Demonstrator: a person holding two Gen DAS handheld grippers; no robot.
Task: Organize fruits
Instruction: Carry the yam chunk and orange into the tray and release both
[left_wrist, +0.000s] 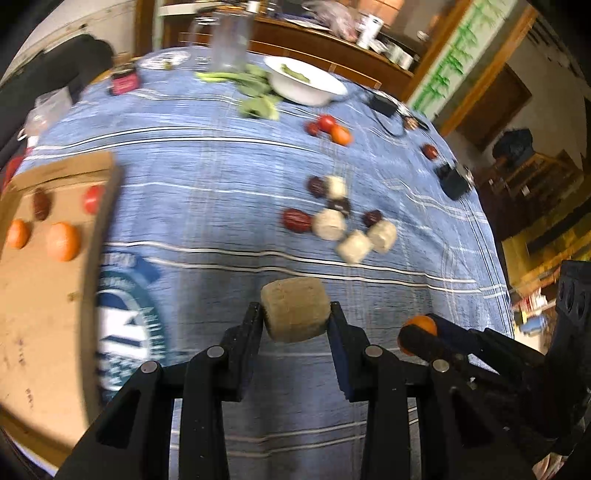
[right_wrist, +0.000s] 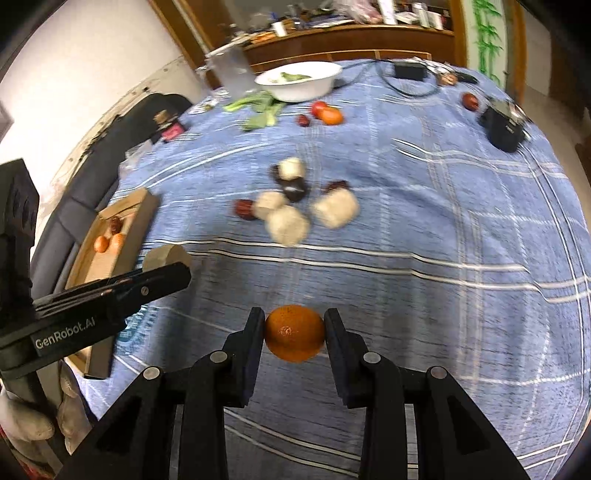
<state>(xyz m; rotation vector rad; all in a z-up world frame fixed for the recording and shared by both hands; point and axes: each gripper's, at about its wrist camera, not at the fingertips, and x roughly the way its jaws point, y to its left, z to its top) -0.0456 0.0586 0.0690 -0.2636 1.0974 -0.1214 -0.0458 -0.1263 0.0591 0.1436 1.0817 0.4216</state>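
**A:** so what's each hand got right now?

**B:** left gripper (left_wrist: 297, 314) has its jaws closed about halfway onto a tan block (left_wrist: 295, 309), pinched on both flat sides and held up off the blue tablecloth (left_wrist: 221, 155). Right gripper (right_wrist: 294, 332) is the same deal but with an orange (right_wrist: 294, 333), jaws snug against either side of it, also lifted above the cloth.

**A:** and the cardboard tray?

**B:** cardboard tray (left_wrist: 44, 314) sits at the cloth's left edge. Inside it: two oranges (left_wrist: 62, 242), a dark red date (left_wrist: 40, 204) and a red tomato (left_wrist: 92, 198), all up at its far end. The held block is off to the right of the tray, the held orange further right again.

**A:** what's left out on the cloth?

**B:** well right of the tray there's a cluster of pale blocks (left_wrist: 328, 224) mixed in with dark dates (left_wrist: 296, 220), all touching or nearly. Further back from the tray, a tomato and a small orange (left_wrist: 340, 135) sit side by side, just in front of a white bowl (left_wrist: 306, 88) with green leaves (left_wrist: 258, 105) next to it. Kinda blurry though.
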